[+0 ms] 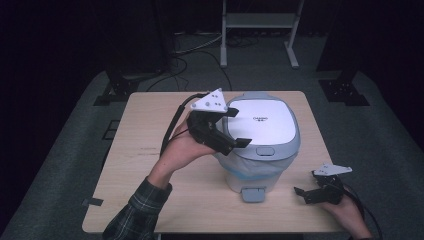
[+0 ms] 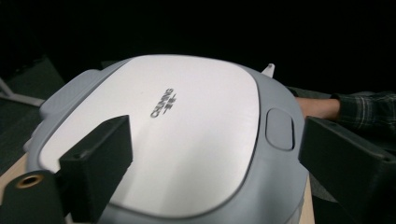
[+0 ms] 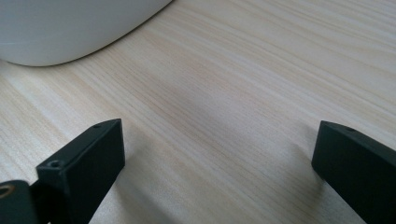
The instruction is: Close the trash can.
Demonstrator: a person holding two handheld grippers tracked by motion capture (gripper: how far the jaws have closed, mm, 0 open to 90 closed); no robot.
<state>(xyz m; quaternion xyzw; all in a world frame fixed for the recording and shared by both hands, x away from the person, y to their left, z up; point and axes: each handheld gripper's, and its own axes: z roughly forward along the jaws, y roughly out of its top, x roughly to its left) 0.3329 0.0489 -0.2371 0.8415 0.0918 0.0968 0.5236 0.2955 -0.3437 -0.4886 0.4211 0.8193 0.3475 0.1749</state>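
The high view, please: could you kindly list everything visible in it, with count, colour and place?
Bin: one, white body with a grey-rimmed white lid, shut, standing at the middle of the table.
Pedal: one, grey, at the bin's foot on the near side.
Table: one, pale wood, centre of the view.
Frame: one, light grey metal, on the floor beyond the table.
Cables: several, dark, on the floor behind the table.
Left gripper: one, black with a grey plate, fingers open, over the lid's left edge.
Right gripper: one, black with a grey plate, fingers open, low over the table right of the bin.
Sleeve: one, dark plaid, on the left forearm.
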